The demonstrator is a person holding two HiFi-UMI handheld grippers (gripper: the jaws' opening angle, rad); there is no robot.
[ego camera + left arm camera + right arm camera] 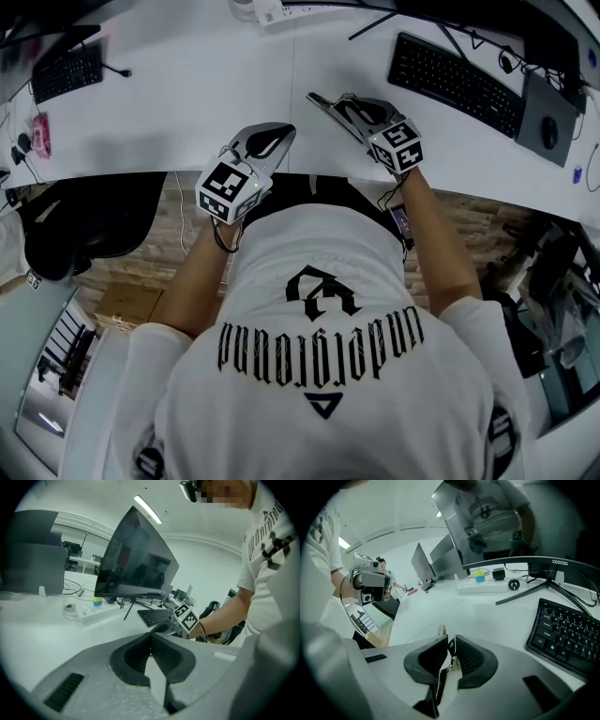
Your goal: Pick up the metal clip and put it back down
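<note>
Your ceiling strip light (147, 509) gives bright, even light; gripper views bend and darken at edges; left gripper (151, 637) looks soft up close.

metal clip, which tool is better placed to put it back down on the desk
Right. The right tool is shut on the metal clip, over the white desk; the left tool is closed and empty.
</note>
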